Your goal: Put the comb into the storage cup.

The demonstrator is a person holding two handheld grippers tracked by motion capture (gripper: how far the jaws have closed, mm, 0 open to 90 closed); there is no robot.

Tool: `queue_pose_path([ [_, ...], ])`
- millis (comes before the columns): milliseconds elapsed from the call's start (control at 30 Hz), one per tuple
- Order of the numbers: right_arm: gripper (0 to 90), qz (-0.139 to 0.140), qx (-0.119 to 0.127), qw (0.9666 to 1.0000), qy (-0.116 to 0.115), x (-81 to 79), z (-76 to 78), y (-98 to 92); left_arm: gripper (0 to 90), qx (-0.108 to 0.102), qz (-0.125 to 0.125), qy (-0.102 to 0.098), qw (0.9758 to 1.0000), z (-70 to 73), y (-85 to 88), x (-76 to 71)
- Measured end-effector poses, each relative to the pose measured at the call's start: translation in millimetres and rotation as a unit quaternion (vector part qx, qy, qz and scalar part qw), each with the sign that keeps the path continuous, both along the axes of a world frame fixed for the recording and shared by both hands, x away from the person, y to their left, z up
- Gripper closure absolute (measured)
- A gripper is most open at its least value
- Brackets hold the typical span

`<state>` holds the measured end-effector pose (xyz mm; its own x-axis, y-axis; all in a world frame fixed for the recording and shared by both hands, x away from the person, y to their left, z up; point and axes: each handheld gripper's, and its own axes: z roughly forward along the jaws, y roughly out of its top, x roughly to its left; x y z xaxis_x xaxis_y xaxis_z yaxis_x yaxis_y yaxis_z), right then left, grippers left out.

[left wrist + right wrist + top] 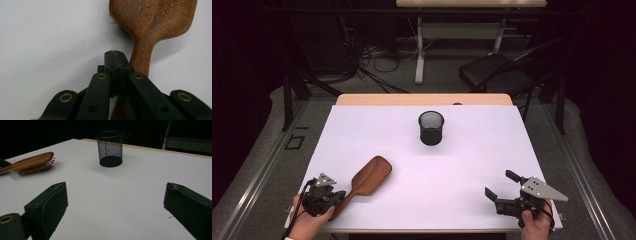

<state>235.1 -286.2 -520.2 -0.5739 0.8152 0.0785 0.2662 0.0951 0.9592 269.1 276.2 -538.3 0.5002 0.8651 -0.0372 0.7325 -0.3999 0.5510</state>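
Observation:
A wooden hairbrush (pixel 372 175) lies bristles down on the white table top (pixel 462 165), its handle pointing to the near left. My left gripper (pixel 341 195) rests over the end of that handle. In the left gripper view its jaws (pixel 115 53) are pressed together, and the hairbrush (pixel 152 20) handle runs beside and beneath them, not between the tips. My right gripper (pixel 501 184) hovers near the front right, jaws wide open and empty (pixel 115 197). A black mesh cup (pixel 431 128) stands upright at the back centre; the right gripper view shows the cup (pixel 110 148) and hairbrush (pixel 35 162).
A black chair (pixel 492 70) and a second desk (pixel 469 30) stand behind the table, with cables on the floor. Dark surroundings close in on both sides.

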Motion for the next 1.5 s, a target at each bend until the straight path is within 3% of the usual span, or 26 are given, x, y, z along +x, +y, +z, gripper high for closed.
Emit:
queue_pose_path([
  [633,5.1,0.002,-0.004,1.0,-0.003,0.8,-0.5,0.2,82.2,-0.006,0.017,-0.026,0.9995,4.7,3.5,-0.5],
  [933,5.2,0.003,-0.005,1.0,0.001,0.7,-0.4,0.0,66.6,-0.014,0.02,-0.038,0.999,8.7,5.0,-2.3],
  [1267,5.2,0.002,-0.003,1.0,0.0,1.0,-0.7,0.4,49.7,-0.048,0.034,-0.043,0.9973,14.0,12.3,-4.2],
  [1500,5.3,0.002,-0.002,1.0,0.001,1.1,-0.9,0.2,38.2,-0.067,0.04,-0.063,0.9949,16.1,17.6,-4.1],
])
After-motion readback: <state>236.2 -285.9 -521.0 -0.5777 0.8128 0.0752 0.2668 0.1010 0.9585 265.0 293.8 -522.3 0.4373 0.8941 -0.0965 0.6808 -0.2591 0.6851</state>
